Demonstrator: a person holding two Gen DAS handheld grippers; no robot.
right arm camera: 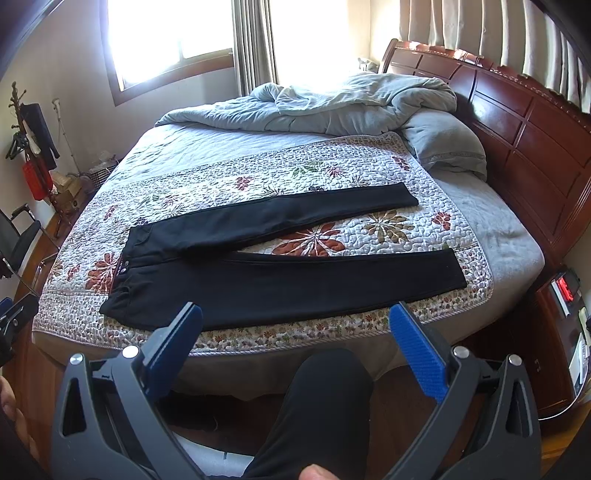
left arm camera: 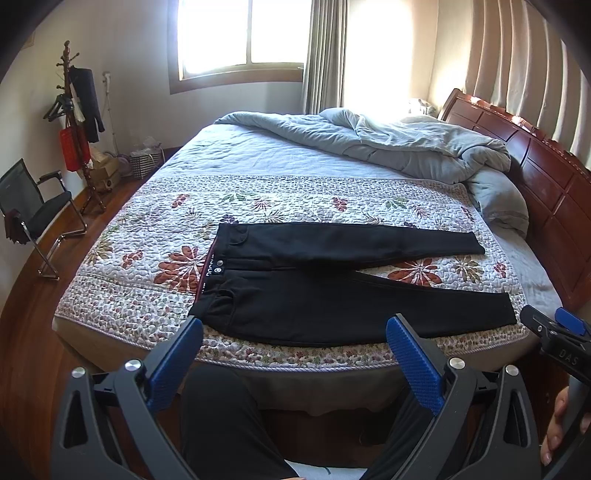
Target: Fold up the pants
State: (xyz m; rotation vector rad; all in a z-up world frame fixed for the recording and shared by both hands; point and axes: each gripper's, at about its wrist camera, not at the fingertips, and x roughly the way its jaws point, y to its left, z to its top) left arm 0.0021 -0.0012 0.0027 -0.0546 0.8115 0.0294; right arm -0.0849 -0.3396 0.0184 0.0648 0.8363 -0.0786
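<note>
Black pants (left arm camera: pixel 332 291) lie flat on the flowery quilt (left arm camera: pixel 295 199), just past both grippers. Left gripper (left arm camera: pixel 295 354) & right gripper (right arm camera: pixel 295 343): wide open, holding nothing. Window (left arm camera: pixel 240 33) far ahead, chair (left arm camera: pixel 33 210) far left.

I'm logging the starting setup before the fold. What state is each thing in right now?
pants: unfolded, flat on the quilt, legs spread apart, waistband to the left
left tool: open, holding nothing, short of the bed edge
right tool: open, holding nothing, short of the bed edge
duvet: crumpled at the far side of the bed
floral quilt: spread flat
window curtain: drawn aside
</note>
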